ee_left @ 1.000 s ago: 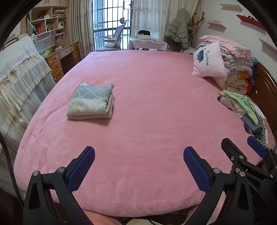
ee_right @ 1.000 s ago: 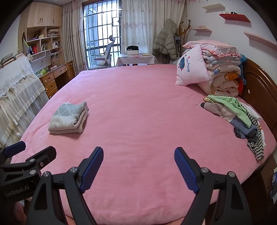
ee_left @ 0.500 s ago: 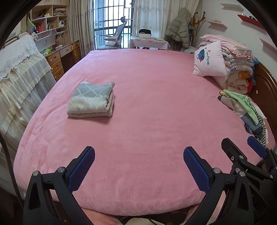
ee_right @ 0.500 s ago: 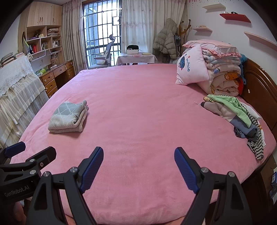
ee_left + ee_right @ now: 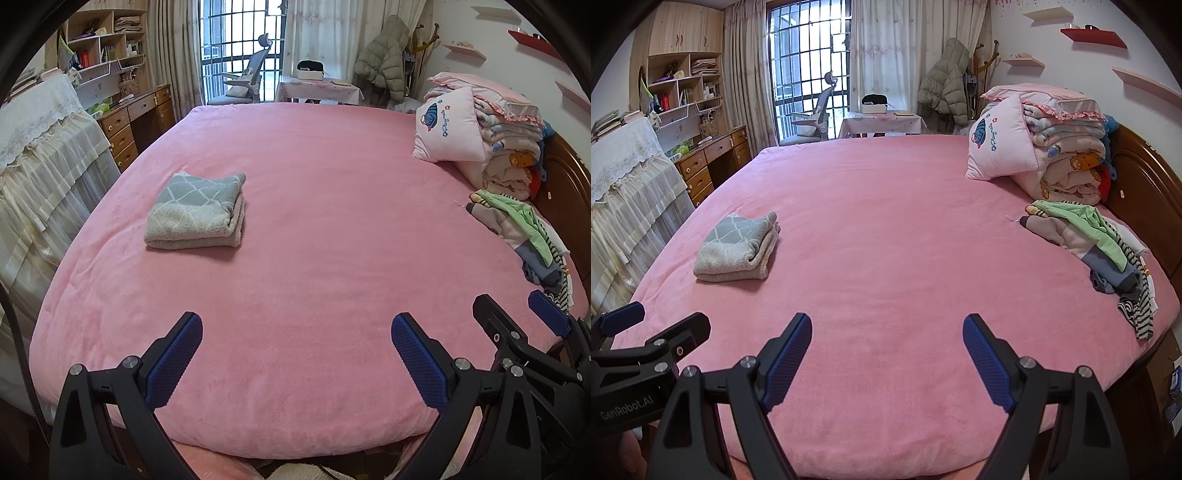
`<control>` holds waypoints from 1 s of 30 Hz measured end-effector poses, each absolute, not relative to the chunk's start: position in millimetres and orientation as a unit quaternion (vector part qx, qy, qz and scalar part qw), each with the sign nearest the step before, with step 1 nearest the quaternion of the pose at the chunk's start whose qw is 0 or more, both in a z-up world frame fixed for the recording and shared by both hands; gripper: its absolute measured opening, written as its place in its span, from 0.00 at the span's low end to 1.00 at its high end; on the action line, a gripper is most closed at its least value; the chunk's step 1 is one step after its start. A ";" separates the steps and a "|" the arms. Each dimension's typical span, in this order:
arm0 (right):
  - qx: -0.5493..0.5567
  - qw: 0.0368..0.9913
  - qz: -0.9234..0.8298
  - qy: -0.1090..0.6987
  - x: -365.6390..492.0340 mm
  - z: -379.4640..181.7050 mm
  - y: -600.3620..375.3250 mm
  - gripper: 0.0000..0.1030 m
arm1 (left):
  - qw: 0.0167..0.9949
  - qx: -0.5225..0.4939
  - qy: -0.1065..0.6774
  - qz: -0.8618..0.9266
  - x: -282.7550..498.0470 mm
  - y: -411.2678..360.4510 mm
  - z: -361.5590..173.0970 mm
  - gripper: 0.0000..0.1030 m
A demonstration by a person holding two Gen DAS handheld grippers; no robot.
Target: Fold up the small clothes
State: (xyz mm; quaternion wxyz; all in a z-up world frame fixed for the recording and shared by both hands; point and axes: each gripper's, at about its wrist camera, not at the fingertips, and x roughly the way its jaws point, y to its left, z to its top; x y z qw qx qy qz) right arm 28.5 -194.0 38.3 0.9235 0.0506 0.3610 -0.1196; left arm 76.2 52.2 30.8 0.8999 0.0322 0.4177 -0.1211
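Left gripper (image 5: pixel 297 347) and right gripper (image 5: pixel 886 347) hovering with ribbed blue fingers (image 5: pixel 788 360) spread wide above the plush pink bed (image 5: pixel 886 229), folded diamond-patterned towel (image 5: pixel 737 247) lying at bed's left, "GenRobot.AI" showing on left gripper

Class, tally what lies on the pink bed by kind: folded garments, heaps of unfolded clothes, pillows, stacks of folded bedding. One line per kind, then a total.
Folded garment: 1
Heap of unfolded clothes: 1
Pillow: 1
Bedding stack: 1
Total: 4

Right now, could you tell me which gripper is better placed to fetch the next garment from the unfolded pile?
Probably the right gripper: the unfolded pile lies on its side of the bed, while the left gripper sits nearer the folded towel.
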 end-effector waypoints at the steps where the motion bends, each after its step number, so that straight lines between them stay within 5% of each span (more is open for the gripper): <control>1: 0.051 0.923 -0.120 0.361 28.2 38.3 -194.8 0.82 | 0.900 0.032 0.418 -0.120 75.8 51.2 30.8 0.99; 30: 0.050 0.923 -0.120 0.362 28.1 38.9 -199.8 0.82 | 0.899 0.035 0.418 -0.124 74.3 51.1 29.4 0.99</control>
